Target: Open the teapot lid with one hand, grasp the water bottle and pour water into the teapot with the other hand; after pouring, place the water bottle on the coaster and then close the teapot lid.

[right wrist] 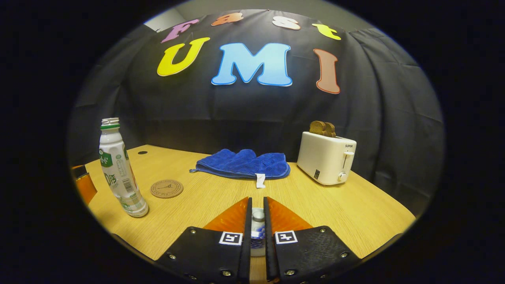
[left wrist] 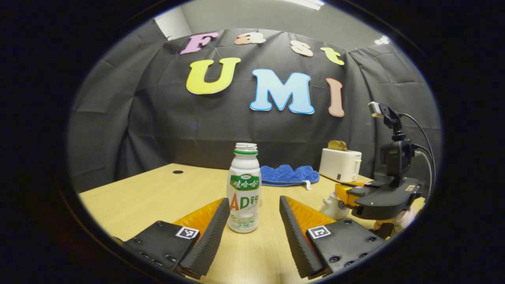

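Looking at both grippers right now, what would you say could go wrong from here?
The water bottle stands uncapped between the open left gripper fingers; an off-centre close might tip it and spill. The right gripper pinches the small teapot lid knob, which may slip. The coaster is small, so placing the bottle could miss.

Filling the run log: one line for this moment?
left gripper: open, flanking bottle | right gripper: shut on teapot lid | coaster: bare

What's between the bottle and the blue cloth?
In the right gripper view, a round coaster lies on the table between the bottle and the cloth.
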### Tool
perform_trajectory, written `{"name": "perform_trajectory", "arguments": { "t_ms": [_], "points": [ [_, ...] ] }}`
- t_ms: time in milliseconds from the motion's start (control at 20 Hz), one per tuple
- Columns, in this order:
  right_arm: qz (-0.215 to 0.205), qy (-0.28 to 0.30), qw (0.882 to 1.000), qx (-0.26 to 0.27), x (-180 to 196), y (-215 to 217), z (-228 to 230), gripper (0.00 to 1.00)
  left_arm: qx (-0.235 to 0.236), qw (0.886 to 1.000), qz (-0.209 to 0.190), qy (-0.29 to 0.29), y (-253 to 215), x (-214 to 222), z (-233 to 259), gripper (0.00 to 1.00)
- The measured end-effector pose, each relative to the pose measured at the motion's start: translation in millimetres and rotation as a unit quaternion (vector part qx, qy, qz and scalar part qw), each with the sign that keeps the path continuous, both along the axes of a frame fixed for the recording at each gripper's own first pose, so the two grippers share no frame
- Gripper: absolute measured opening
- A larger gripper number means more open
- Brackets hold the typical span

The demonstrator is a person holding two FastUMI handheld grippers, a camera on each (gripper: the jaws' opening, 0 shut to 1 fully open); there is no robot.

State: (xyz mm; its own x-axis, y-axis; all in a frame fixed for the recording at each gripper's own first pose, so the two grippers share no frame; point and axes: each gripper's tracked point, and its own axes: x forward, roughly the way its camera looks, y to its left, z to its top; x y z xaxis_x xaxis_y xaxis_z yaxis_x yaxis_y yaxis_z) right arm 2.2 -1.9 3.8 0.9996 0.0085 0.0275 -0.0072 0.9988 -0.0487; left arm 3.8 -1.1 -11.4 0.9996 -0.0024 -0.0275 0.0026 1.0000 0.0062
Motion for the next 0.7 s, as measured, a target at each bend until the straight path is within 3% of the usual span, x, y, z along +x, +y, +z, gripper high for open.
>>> {"name": "perform_trajectory", "arguments": {
  "t_ms": [550, 600, 700],
  "points": [
    [-0.014, -0.002, 1.0, 0.013, 3.0, -4.0, 4.1, 0.16, -0.003, 1.0, -0.001, 0.004, -0.3, 0.0, -3.3, 0.87],
    [-0.011, -0.005, 1.0, 0.013, 4.4, -3.7, 4.5, 0.01, -0.003, 1.0, -0.001, 0.004, 0.2, 0.0, -2.8, 0.87],
    [-0.012, -0.004, 1.0, 0.001, 1.5, -3.6, 1.7, 0.01, -0.004, 1.0, 0.0, 0.003, 0.5, 0.0, -2.0, 0.86]
  ]
}}
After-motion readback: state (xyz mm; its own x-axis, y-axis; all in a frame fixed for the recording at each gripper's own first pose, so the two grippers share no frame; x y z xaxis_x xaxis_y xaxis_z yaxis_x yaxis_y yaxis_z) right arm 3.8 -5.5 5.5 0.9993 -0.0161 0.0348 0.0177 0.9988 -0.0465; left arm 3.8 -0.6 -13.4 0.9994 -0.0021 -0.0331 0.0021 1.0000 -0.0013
